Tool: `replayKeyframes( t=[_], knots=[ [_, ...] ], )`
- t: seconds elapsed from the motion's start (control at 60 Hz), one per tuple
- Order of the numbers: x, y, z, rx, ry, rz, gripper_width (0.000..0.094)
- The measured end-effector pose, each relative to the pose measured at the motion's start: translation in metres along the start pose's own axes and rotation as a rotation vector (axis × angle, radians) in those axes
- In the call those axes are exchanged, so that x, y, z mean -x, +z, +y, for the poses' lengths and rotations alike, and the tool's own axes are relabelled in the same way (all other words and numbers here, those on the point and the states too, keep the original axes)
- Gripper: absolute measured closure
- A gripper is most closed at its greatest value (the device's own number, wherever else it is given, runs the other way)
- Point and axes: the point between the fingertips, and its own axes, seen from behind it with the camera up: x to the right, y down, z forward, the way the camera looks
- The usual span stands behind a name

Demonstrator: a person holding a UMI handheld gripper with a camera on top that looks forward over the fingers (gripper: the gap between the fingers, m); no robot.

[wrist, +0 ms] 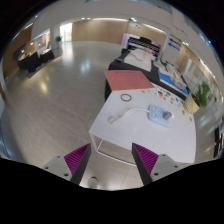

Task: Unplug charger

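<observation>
A white table [115,125] stands ahead of my gripper [112,158]. On it lies a white power strip or charger block [160,114] with a thin cable [128,112] running from it toward a small coiled ring [125,97]. My gripper is open and empty, its two magenta pads [76,157] spread wide, well short of the charger block, which lies beyond the fingers and to the right. Whether a plug sits in the block is too small to tell.
A dark red and black table [125,78] stands beyond the white one. Desks with boxes and papers [172,78] line the right side, with a green plant [203,95]. Open shiny floor [60,90] stretches to the left. Chairs [35,60] stand far left.
</observation>
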Motion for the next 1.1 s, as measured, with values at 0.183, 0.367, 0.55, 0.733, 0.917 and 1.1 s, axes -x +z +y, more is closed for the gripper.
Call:
replayKeyframes(
  t=[0.183, 0.367, 0.55, 0.733, 0.917, 1.1],
  knots=[
    [-0.074, 0.021, 0.001, 0.012, 0.111, 0.105, 0.0087],
    [-0.154, 0.036, 0.011, -0.003, 0.256, 0.208, 0.0086],
    [-0.218, 0.061, 0.011, -0.104, 0.344, 0.268, 0.0084],
    [-0.262, 0.108, 0.0, -0.23, 0.361, 0.288, 0.0079],
    [-0.291, 0.17, -0.033, -0.395, 0.364, 0.232, 0.0082],
    [-0.325, 0.225, -0.056, -0.452, 0.35, 0.235, 0.0074]
  ],
)
